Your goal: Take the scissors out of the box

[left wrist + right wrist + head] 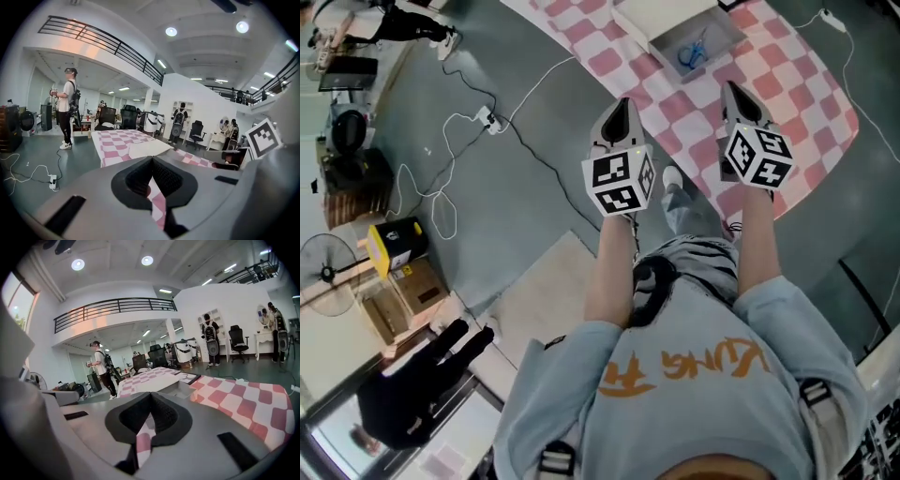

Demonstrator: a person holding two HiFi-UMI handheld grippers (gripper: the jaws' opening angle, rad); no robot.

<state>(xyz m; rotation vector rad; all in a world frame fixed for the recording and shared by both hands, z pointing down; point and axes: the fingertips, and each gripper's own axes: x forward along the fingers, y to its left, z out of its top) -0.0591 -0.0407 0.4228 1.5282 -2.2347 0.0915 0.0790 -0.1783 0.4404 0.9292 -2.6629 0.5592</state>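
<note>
Both sets of jaws shut, nothing held: left gripper (620,101) and right gripper (733,89) hover above checked cloth (806,103), short of box (724,26) with blue scissors (694,52) inside

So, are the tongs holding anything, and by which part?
Nothing. The left tongs and right tongs are both shut and empty; the scissors lie in the box.

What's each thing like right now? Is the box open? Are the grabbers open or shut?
Box: open.
Scissors: lying inside the box.
Left gripper: shut, empty.
Right gripper: shut, empty.
Cloth: spread flat on the floor.
</note>
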